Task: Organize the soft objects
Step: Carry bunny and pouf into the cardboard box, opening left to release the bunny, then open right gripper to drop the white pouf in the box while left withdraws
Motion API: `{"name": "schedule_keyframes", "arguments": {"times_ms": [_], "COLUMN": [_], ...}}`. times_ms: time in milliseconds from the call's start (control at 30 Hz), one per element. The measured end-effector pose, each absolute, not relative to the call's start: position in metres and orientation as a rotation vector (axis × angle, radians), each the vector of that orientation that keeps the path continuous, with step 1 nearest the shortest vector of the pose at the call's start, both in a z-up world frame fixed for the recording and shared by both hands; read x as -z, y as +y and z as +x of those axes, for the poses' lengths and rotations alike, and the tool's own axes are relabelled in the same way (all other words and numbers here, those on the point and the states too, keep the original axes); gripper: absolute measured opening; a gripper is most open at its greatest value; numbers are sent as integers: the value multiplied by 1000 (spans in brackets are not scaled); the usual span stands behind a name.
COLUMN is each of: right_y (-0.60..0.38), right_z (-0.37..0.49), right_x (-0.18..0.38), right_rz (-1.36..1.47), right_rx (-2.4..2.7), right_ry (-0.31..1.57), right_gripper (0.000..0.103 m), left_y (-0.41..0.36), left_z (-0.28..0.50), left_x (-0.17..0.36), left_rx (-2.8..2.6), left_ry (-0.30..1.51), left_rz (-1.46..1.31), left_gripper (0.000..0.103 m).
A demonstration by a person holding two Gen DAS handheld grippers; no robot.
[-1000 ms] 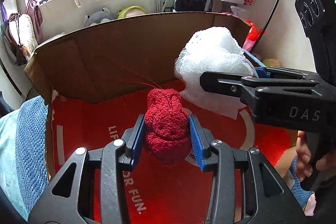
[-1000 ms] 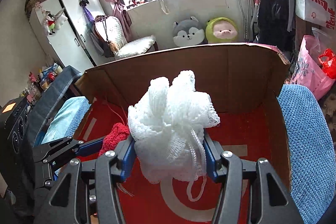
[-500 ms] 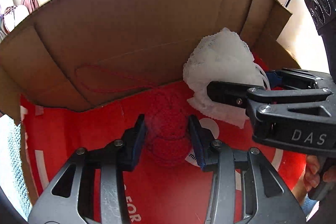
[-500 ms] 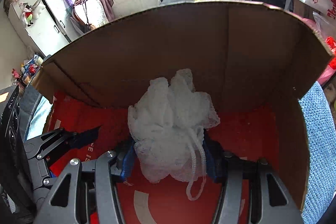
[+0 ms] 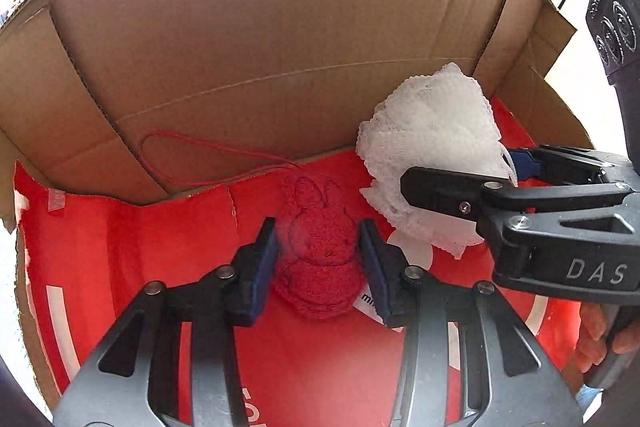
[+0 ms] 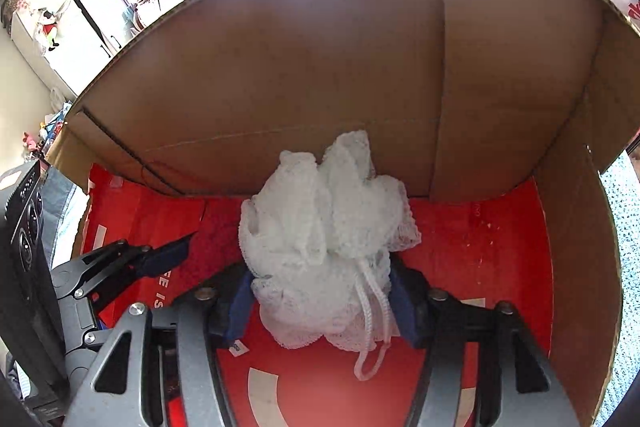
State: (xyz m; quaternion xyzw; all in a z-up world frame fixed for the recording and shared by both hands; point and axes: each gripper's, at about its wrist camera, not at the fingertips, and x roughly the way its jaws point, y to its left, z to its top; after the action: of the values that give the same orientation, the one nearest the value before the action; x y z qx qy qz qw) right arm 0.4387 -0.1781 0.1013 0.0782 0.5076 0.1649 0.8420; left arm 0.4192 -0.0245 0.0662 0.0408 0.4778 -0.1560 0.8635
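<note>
A red knitted bunny [image 5: 318,251] lies on the red floor of a cardboard box [image 5: 260,39]. My left gripper [image 5: 320,251] is deep in the box, its blue pads standing slightly apart from the bunny's sides, so it is open. The bunny's red string loop [image 5: 176,159] rests against the back wall. My right gripper [image 6: 320,287] is shut on a white mesh bath pouf [image 6: 324,231], held low inside the same box, its cord [image 6: 376,327] dangling. The pouf also shows in the left wrist view [image 5: 432,147], to the right of the bunny.
The box has brown cardboard walls [image 6: 400,67] and a red printed floor [image 6: 480,259]. A blue textured cushion [image 6: 624,227] lies to the right outside the box. White cabinets [image 6: 80,7] stand far left in the room.
Both grippers have gone down into the box with their objects. The left gripper's pads have parted from the red bunny, which now lies on the box floor.
</note>
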Motion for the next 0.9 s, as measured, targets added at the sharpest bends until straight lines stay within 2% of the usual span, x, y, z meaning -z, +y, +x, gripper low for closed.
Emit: {"name": "schedule_keyframes", "arguments": {"times_ms": [267,367,533,567,600,667,900], "right_y": [-196,-198,-196,-196,-194,-193,-187], "right_z": [450,452,449,449,449,449,449], "right_x": [-105,-103,-97,-98,-98,-100,-106], "right_rz": [188,189,177,176,174,167,161], "right_rx": [-363,-366,-363,-364,-363,-358,-347], "right_ry": [1081,1081,1078,1078,1078,1077,1079], "right_gripper": [64,65,67,68,70,71,75], "left_y": [-28,-30,-34,-34,-34,-34,-33], "left_z": [416,413,412,412,410,409,407], "left_x": [-68,-67,-66,-66,-61,-63,-68], "left_rx": [326,318,310,310,307,304,296], "left_ry": [979,982,982,982,981,975,969], "left_rz": [111,110,109,106,105,101,95], "left_gripper": [41,49,50,53,62,68,68]}}
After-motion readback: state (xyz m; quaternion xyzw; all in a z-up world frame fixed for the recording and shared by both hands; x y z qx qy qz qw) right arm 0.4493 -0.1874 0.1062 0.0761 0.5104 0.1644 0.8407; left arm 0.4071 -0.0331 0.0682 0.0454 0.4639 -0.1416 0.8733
